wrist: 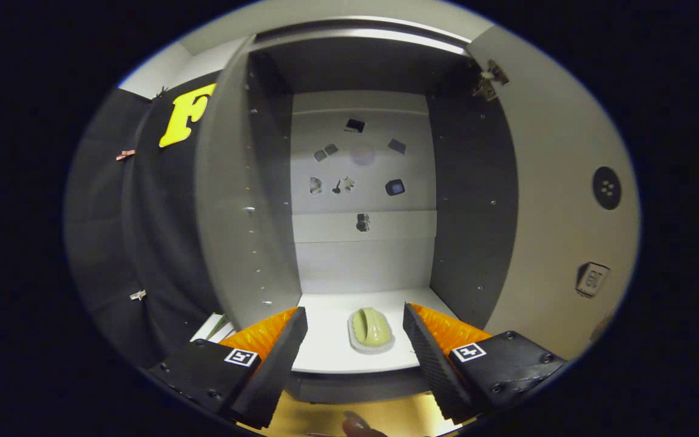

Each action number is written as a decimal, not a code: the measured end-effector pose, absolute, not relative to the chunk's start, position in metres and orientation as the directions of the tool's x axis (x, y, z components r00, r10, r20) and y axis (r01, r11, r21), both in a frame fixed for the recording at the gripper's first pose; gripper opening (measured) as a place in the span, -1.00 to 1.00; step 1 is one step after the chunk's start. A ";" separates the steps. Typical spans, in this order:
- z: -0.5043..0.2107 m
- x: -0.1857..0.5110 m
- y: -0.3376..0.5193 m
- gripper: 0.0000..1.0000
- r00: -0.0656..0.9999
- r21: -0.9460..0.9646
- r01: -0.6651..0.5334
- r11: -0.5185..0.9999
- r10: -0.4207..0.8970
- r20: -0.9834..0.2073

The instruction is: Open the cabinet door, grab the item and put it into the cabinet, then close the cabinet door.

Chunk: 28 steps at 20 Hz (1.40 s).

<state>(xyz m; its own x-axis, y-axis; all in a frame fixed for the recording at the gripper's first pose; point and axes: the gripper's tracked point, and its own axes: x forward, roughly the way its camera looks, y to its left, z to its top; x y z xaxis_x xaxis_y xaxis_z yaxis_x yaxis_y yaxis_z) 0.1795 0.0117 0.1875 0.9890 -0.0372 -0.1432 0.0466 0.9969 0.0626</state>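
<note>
Cabinet side panel point(228, 200): left of the opening, close beside the left finger.
Gripper point(355, 331): fingers spread apart, gripping nothing.
Item point(371, 329): pale green, resting on the cabinet floor point(331, 352), between and just beyond the fingertips.
Cabinet door point(562, 200): swung open at right.
Risk: closing the door may strike the item if it sits too near the front edge.
</note>
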 end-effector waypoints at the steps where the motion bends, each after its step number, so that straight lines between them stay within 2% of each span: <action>1: 0.192 0.162 0.018 0.99 0.990 0.077 0.046 0.996 -0.036 -0.133; 8: 0.217 0.040 0.025 0.99 0.995 0.141 0.068 0.988 -0.057 -0.086; 13: 0.236 -0.031 -0.012 0.99 0.995 0.119 0.089 0.989 -0.084 -0.048; 22: 0.263 -0.129 -0.169 0.96 0.966 0.167 0.253 0.953 -0.259 0.014; 28: 0.260 -0.153 -0.268 0.96 0.947 0.180 0.309 0.934 -0.320 0.030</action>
<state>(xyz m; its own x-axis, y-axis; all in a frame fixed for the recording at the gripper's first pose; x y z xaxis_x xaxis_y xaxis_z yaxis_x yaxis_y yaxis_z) -0.1526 -0.2676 0.2602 0.9471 -0.3196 0.0301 0.3094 0.9338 0.1799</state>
